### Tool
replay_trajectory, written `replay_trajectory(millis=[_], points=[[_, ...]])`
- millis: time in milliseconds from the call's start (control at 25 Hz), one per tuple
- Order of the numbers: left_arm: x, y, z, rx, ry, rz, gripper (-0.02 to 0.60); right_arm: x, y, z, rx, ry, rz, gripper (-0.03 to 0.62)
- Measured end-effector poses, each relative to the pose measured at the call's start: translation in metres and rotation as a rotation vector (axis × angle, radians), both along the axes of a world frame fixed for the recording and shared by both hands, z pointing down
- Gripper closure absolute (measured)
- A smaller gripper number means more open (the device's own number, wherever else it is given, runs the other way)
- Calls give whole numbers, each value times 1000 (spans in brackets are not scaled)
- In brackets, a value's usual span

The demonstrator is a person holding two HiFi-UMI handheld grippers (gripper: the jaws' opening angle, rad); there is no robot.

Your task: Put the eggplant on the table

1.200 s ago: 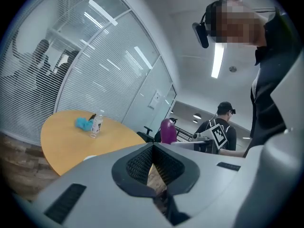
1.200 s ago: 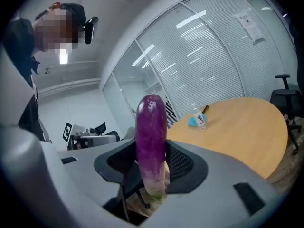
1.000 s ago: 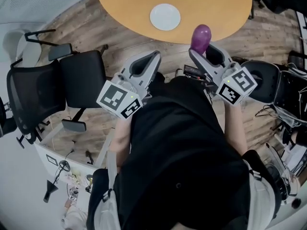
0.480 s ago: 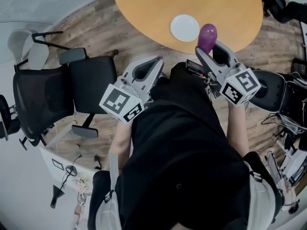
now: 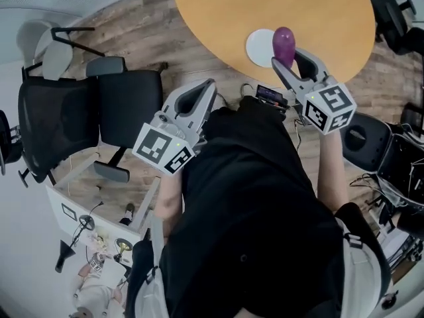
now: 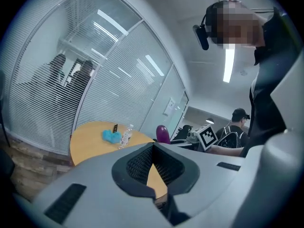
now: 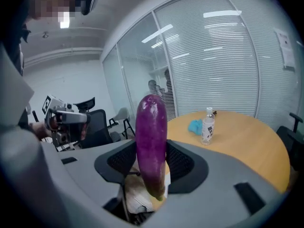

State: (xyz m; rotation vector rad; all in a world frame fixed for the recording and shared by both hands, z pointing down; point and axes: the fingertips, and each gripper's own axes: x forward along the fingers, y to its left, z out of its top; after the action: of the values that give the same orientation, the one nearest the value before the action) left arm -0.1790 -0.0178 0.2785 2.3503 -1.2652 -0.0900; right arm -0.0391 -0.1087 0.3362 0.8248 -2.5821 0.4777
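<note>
Purple eggplant (image 7: 152, 141) is clamped upright in the right gripper (image 7: 151, 164), both pads pressing its lower half. Its rounded end stands well above the jaws and its narrow end pokes out below them. From the head view this gripper sits over the near edge of the round wooden bench (image 5: 218, 18), on the right. The eggplant overlaps the right part of a white plate (image 5: 258, 48); contact with plate or bench cannot be judged from above. Left gripper (image 5: 211, 85) is closed and empty, its tips meeting with nothing between them. It is held over the floor just short of the bench's near edge, to the left. On the far part of the bench a clear bottle (image 7: 206, 126) stands upright, with a blue cloth (image 7: 194, 126) just beside it on the left. A black chair (image 5: 126, 105) stands left of the bench.
</note>
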Motion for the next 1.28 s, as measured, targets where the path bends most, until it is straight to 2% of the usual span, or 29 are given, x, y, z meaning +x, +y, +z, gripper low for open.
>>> replay_trajectory(millis=[200,440,680,840,1080,1280], points=[[5,-2,-6,-6,33,-75,571,18,-27,43,20,191,-62,399],[22,-5,3,-57,6,-187,571,25,-50,94,-39,290,-182,399],[29,12,17,-143,2,-279,571,26,-55,152,-97,453,-299,399],[33,21,22,-188,-2,-324,571,27,-61,183,-135,512,-342,401],[31,32,28,-209,-17,-442,571,23,-67,219,-203,563,-390,401],[38,34,31,-217,-21,-490,571,26,-73,240,-240,635,-375,399]])
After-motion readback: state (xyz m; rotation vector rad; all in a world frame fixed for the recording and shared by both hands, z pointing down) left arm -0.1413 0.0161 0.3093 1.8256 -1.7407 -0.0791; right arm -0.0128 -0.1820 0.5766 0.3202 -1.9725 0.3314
